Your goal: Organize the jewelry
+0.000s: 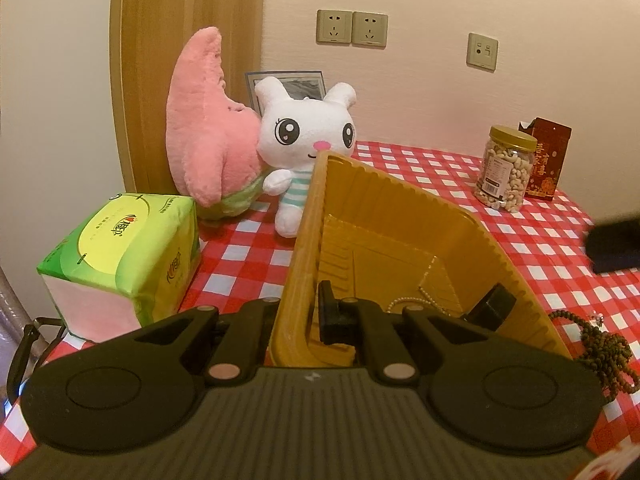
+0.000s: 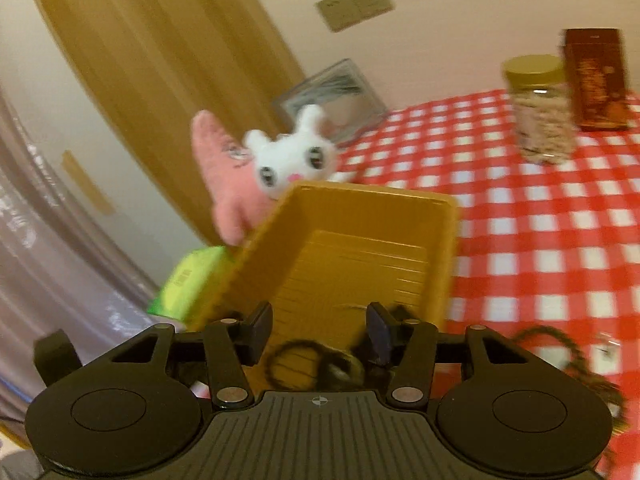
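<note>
A yellow plastic tray stands tilted on the red-checked tablecloth. My left gripper is shut on the tray's near left wall, one finger inside and the other hidden behind the wall. A thin pale chain lies in the tray. In the right wrist view my right gripper hangs open over the near end of the tray, and a dark bead loop lies blurred just below its fingers. A long string of brown beads and a small silver piece lie on the cloth right of the tray.
A green tissue pack sits left of the tray. A pink star plush and a white rabbit plush stand behind it. A jar of cashews and a dark red box stand at the back right.
</note>
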Available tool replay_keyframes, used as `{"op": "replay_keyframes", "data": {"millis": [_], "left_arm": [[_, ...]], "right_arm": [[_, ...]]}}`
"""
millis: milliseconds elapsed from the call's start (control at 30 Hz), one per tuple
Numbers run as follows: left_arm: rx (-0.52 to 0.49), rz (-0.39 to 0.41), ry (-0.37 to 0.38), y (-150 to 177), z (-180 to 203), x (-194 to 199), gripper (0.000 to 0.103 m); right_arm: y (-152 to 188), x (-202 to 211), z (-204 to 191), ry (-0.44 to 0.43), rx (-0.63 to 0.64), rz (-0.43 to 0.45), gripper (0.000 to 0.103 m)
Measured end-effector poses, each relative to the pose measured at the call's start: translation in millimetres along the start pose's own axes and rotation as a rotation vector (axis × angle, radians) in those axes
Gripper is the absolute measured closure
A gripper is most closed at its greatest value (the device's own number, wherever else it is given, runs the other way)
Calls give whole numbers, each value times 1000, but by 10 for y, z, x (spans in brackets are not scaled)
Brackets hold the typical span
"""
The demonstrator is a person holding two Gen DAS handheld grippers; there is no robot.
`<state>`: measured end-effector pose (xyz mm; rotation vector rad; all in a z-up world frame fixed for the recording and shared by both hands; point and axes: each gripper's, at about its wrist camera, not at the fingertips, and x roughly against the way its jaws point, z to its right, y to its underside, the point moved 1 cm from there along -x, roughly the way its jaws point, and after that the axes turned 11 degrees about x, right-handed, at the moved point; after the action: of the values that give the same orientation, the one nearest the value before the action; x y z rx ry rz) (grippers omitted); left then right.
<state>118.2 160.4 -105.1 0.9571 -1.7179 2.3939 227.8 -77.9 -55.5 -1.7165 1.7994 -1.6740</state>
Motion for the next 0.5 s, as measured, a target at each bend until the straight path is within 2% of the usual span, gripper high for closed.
{"op": "replay_keyframes", "data": {"millis": [300, 500], "left_arm": [[-2, -6, -3, 14, -18, -9, 97], [-7, -11, -9, 27, -18, -12, 97]], "right_arm": [[501, 505, 529, 244, -2, -105, 51], [773, 732, 771, 324, -10, -158, 51]]}}
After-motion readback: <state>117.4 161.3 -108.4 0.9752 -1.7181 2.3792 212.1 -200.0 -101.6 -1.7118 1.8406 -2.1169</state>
